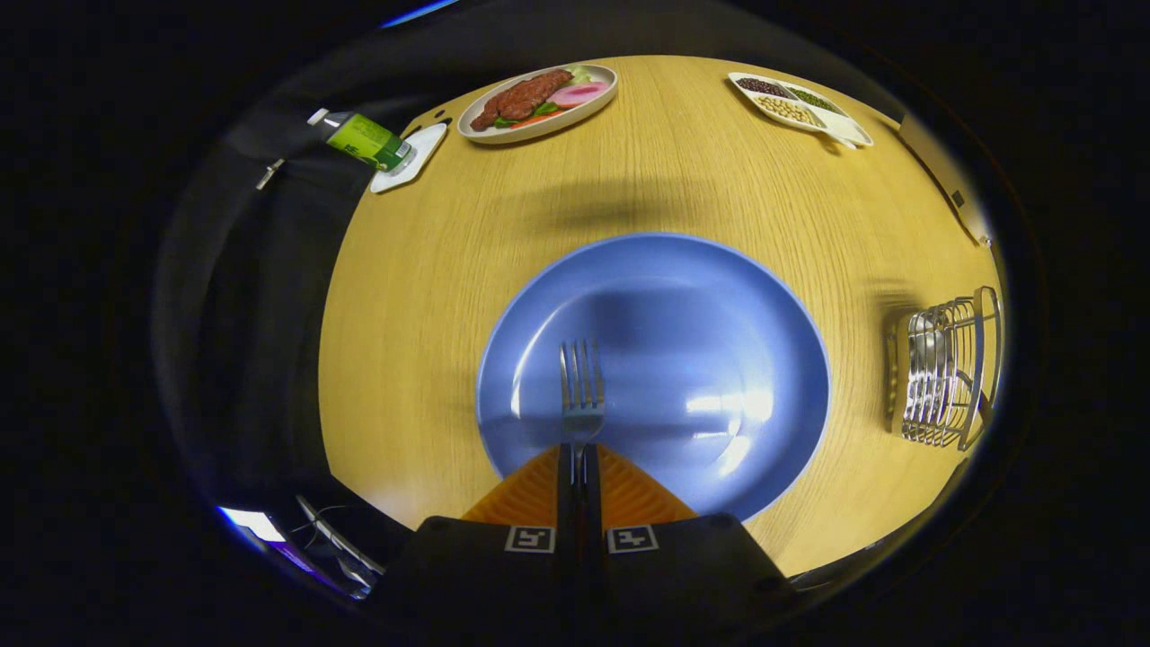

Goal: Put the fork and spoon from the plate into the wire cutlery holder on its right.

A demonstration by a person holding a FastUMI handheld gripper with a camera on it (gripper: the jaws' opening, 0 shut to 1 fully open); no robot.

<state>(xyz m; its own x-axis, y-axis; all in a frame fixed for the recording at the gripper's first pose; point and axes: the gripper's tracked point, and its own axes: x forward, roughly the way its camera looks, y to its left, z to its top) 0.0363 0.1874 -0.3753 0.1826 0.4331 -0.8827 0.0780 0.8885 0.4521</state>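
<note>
My gripper (579,460) is shut on the handle of a metal fork (582,388), whose tines point forward beyond the fingertips. The fork hangs over the near part of a round blue plate (719,359) on the wooden table. No other cutlery lies on the plate. The wire cutlery holder (948,373) stands on the table to the right of the plate, well off to the right of my fingers; something metal shows inside it, but I cannot make out what.
At the far side of the table are an oval plate of food (537,101), a divided white dish of beans (800,103) and a green bottle (364,139) on a white coaster. A dark cloth hangs along the table's left edge.
</note>
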